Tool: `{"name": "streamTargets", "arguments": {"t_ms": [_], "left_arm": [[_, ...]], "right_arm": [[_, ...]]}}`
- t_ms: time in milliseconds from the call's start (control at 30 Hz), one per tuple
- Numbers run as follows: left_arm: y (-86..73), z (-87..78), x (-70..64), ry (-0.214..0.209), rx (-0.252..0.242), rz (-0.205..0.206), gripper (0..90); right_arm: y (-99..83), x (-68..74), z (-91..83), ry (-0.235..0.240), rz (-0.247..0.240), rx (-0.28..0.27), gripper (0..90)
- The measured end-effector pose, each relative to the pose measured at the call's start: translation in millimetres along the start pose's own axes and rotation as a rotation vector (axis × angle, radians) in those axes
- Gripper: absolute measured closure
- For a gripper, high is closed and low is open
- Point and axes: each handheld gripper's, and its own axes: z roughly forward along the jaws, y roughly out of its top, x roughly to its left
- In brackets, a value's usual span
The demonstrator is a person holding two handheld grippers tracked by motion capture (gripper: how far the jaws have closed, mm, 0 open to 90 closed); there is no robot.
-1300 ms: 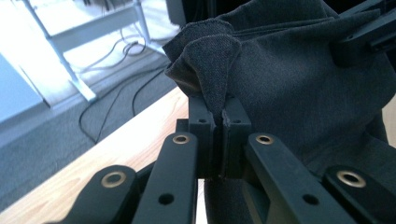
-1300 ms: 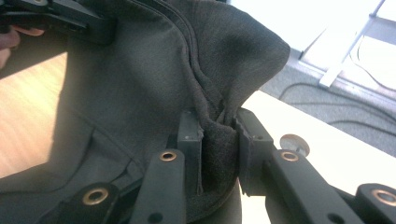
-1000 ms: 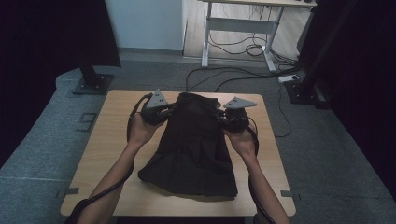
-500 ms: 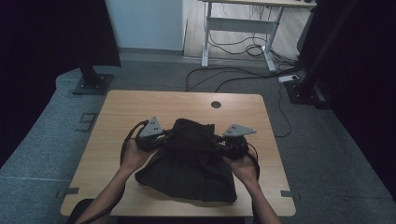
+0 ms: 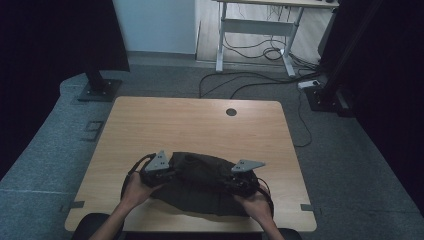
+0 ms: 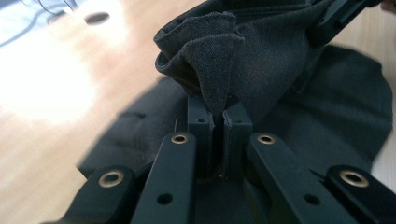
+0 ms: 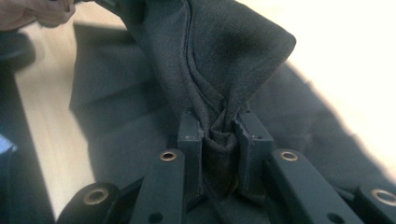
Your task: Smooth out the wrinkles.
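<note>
— Both grippers have come toward the person since the earlier picture, and the far edge of the dark grey woven cloth garment [image 5: 202, 182] came with them; before it lay long on the pale wooden table [image 5: 165, 125], now it is doubled near the front edge.

— How does the left gripper [image 5: 172, 176] hold it?

— Its fingers [image 6: 201, 122] are pressed together on a thin peak of the cloth, at the left corner of the carried edge. I think a corner is chosen so that the edge stays stretched and does not sag in the middle.

— And the middle of the garment?

— The upper layer lies over the lower one, a little raised, not yet flat on it.

— The right gripper [image 5: 231, 184]?

— Its fingers [image 7: 189, 137] are clamped on a thicker bunch with a seam, at the other corner. Both grippers stand level, probably so that the fold comes straight.

— What remains?

— In my judgement, to lower the edge onto the near hem and let go.
</note>
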Motion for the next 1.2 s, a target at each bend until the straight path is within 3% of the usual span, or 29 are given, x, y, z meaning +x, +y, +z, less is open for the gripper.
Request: {"name": "streamTargets", "arguments": {"t_ms": [233, 400, 500, 633, 667, 700, 733, 767, 833, 867, 967, 1067, 1200], "left_arm": [[-28.7, 6.6, -11.9, -0.038, 0.082, 0.003, 83.6], [-36.7, 19.1, -14.7, -0.032, 0.161, 0.018, 82.4], [-35.1, 25.1, -8.4, -0.026, 0.157, -0.007, 82.3], [-28.7, 38.2, 0.8, 0.014, 0.166, -0.010, 82.1], [-26.7, 42.0, 3.5, 0.024, 0.164, -0.015, 81.9], [-24.7, 45.9, 6.8, 0.033, 0.166, -0.018, 81.9], [-23.2, 49.0, 9.2, 0.041, 0.165, -0.023, 81.8], [-21.3, 53.3, 13.0, 0.051, 0.163, -0.025, 81.8], [-18.6, 62.0, 21.0, 0.069, 0.150, -0.048, 81.7], [-18.2, 65.8, 24.7, 0.075, 0.137, -0.066, 81.7], [-20.6, 72.4, 30.0, 0.077, 0.089, -0.122, 81.7], [-22.0, 71.1, 27.8, 0.064, 0.079, -0.129, 78.6], [-22.1, 70.5, 23.3, 0.034, 0.058, -0.134, 60.0]], "right_arm": [[-20.1, 11.4, 12.2, 0.037, -0.006, 0.086, 74.3], [-29.3, 12.9, 24.8, 0.020, -0.028, 0.157, 75.7], [-27.1, 8.7, 28.2, -0.011, -0.035, 0.160, 75.9], [-20.9, -8.2, 36.1, -0.046, -0.017, 0.153, 76.0], [-15.8, -21.6, 41.2, -0.068, 0.000, 0.147, 76.0], [-15.8, -21.6, 41.2, -0.068, 0.000, 0.147, 76.0], [-11.1, -33.2, 45.5, -0.082, 0.017, 0.142, 76.0], [-11.1, -33.2, 45.5, -0.082, 0.017, 0.142, 76.0], [-5.9, -47.4, 50.8, -0.098, 0.043, 0.133, 75.9], [-1.8, -61.1, 55.7, -0.110, 0.076, 0.116, 75.8], [0.0, -71.1, 59.0, -0.120, 0.101, 0.096, 75.6], [-1.0, -72.8, 59.0, -0.123, 0.108, 0.080, 74.3], [-2.5, -66.8, 54.6, -0.143, 0.058, 0.084, 66.2]]}}
